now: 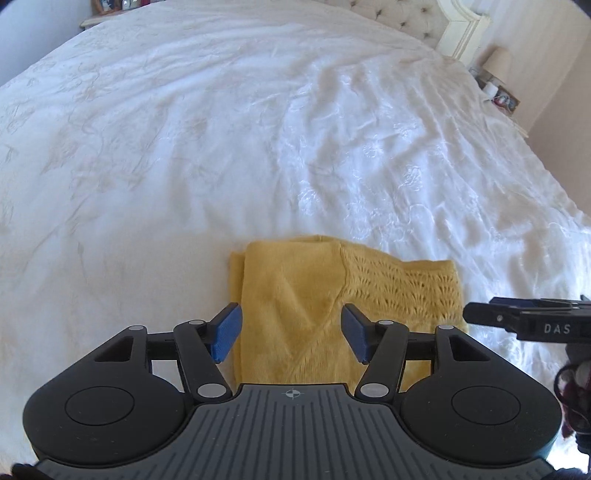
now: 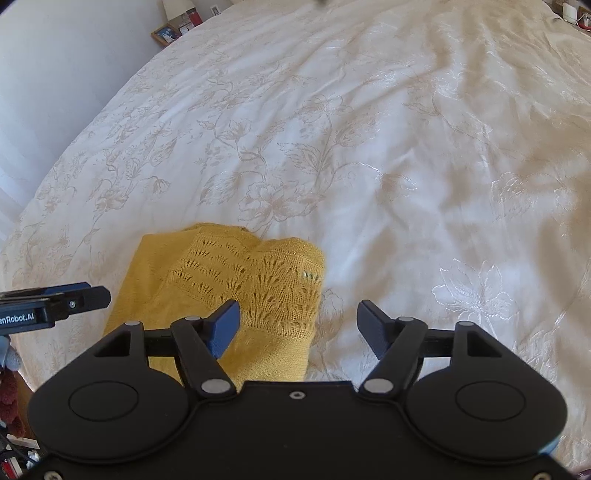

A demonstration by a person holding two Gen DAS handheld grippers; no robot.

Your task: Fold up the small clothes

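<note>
A yellow knitted garment (image 1: 332, 302) lies folded into a compact rectangle on the white bedspread (image 1: 221, 147); it also shows in the right wrist view (image 2: 229, 288). My left gripper (image 1: 291, 332) is open and empty, hovering over the garment's near part, jaws spread on either side of its V-shaped seam. My right gripper (image 2: 299, 328) is open and empty, above the garment's right edge, its left finger (image 2: 223, 328) over the lace knit. Each gripper shows in the other's view, the right one (image 1: 476, 314) at the garment's right and the left one (image 2: 92, 295) at its left.
The bed (image 2: 369, 147) with its floral embroidered cover stretches far ahead. A tufted headboard (image 1: 417, 22) and a bedside table with a lamp (image 1: 498, 62) stand at the far right in the left wrist view. Another nightstand with frames (image 2: 173, 29) is at the far left in the right wrist view.
</note>
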